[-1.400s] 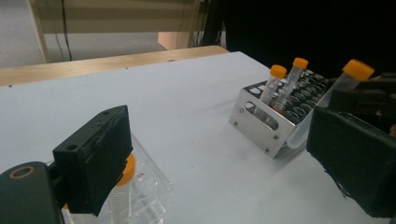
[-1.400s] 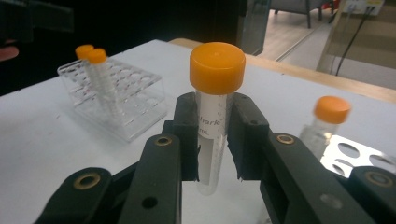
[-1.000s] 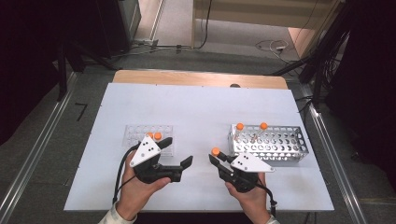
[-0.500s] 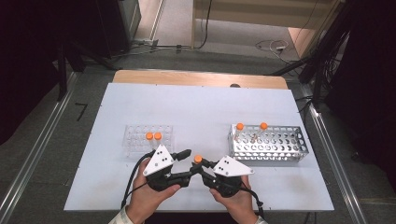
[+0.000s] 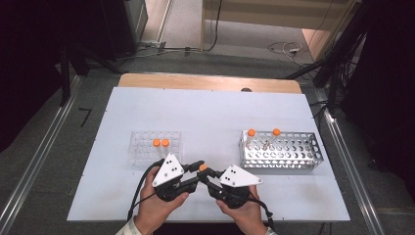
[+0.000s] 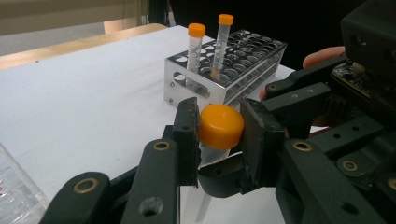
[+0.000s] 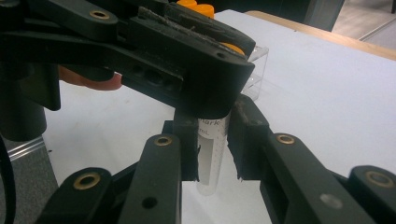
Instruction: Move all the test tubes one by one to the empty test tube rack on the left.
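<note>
Left gripper (image 6: pixel 215 135) newly clamped on right-held tube's orange cap (image 6: pixel 220 126).

lab: metal tube rack (image 5: pixel 281 152), capped tubes (image 5: pixel 251 138), white bench (image 5: pixel 205 112).

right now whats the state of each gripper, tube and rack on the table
left gripper: jaws just closed on the orange cap, shut
right gripper: shut on the tube body
orange-capped clear plastic tube: upright, off the table, capped, held by both grippers
perforated metal rack: two capped tubes standing at its back row
clear plastic rack: two capped tubes standing in it
</note>
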Action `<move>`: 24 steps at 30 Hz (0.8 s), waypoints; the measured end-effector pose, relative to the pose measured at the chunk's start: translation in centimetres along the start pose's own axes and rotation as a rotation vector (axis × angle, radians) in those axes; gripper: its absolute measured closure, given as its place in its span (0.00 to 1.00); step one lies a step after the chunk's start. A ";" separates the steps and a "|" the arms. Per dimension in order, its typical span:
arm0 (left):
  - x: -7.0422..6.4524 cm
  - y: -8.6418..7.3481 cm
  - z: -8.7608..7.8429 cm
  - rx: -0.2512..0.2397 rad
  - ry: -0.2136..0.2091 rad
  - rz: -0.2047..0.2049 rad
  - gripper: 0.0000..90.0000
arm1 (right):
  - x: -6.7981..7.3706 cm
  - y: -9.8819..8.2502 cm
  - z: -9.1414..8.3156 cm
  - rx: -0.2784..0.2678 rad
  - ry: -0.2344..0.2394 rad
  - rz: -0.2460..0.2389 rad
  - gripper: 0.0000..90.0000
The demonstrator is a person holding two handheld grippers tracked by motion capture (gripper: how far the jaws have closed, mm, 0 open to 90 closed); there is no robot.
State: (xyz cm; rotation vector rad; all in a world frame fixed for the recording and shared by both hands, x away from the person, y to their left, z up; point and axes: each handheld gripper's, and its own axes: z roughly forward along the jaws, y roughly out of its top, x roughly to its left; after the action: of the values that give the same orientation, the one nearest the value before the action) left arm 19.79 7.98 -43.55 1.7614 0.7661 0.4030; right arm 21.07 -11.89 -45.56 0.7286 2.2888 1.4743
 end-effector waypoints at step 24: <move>4.7 2.0 -5.1 -0.028 0.081 -0.119 0.78 | -2.1 -0.7 -2.4 -0.040 0.000 0.099 0.31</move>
State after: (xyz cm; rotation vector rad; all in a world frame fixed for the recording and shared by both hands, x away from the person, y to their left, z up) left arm 20.70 14.45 -40.55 1.6725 0.9134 0.4047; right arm 21.39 -15.11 -45.17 0.8406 2.2456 1.5587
